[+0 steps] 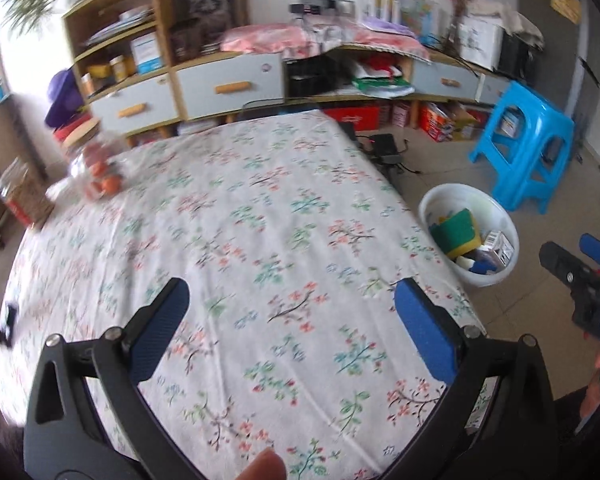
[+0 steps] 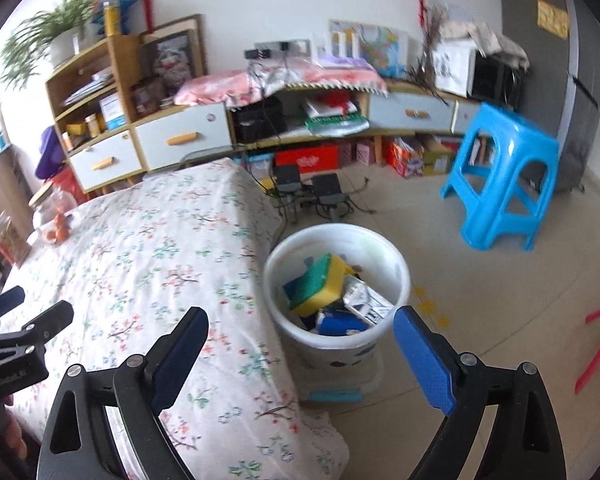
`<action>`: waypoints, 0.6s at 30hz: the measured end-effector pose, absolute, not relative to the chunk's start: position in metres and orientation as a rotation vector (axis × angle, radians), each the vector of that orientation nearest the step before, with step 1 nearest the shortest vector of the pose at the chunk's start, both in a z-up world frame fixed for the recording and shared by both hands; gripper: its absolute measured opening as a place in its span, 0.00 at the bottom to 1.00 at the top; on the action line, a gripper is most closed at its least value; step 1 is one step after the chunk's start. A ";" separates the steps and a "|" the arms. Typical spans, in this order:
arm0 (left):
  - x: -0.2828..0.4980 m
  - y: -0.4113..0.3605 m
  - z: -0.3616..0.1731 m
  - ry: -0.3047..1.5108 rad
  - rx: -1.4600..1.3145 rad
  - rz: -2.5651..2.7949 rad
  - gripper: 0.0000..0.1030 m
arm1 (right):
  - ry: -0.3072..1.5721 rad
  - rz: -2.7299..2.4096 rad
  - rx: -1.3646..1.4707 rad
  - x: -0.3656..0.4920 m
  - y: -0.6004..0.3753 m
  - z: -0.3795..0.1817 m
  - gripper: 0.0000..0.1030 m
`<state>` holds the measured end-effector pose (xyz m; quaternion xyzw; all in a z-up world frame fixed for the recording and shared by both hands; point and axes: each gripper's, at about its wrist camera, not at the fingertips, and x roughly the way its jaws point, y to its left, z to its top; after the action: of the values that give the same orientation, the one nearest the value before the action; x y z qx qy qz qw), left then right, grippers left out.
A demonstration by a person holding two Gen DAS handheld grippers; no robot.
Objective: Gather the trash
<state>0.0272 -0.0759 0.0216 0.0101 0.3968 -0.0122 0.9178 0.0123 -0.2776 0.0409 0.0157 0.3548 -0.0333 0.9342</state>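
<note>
Beneath the left tool [image 1: 292,300], a table covered in a white floral cloth [image 1: 228,240] is stretching away; its blue-padded fingers are standing wide apart, holding nothing. Ahead of the right tool [image 2: 300,332], whose fingers are likewise gaping and empty, a round white plastic bucket [image 2: 384,252] is sitting on the tiled floor just beside the table's edge. Inside the bucket, a yellow sponge with a green scouring face [image 2: 320,284] is lying tilted on top, touching a small printed carton [image 2: 364,300] and a blue item beneath. Beyond it, well apart, a blue plastic stool [image 2: 504,152] is standing upright.
</note>
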 end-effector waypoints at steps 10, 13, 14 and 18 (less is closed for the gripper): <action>0.018 -0.053 0.008 0.805 -0.033 0.037 0.99 | 0.718 -0.043 -0.058 0.019 -0.241 0.025 0.95; 0.019 -0.051 0.007 0.796 -0.025 0.048 0.99 | 0.717 -0.041 -0.051 0.022 -0.240 0.023 0.95; 0.018 -0.050 0.006 0.797 -0.028 0.049 0.99 | 0.716 -0.041 -0.051 0.023 -0.239 0.023 0.95; 0.018 -0.047 0.007 0.795 -0.034 0.054 0.99 | 0.719 -0.033 -0.035 0.024 -0.237 0.025 0.95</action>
<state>0.0184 -0.0472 0.0073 -0.0168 0.3868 0.0262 0.9216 0.0241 -0.2374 0.0245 -0.0172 0.3518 -0.0160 0.9358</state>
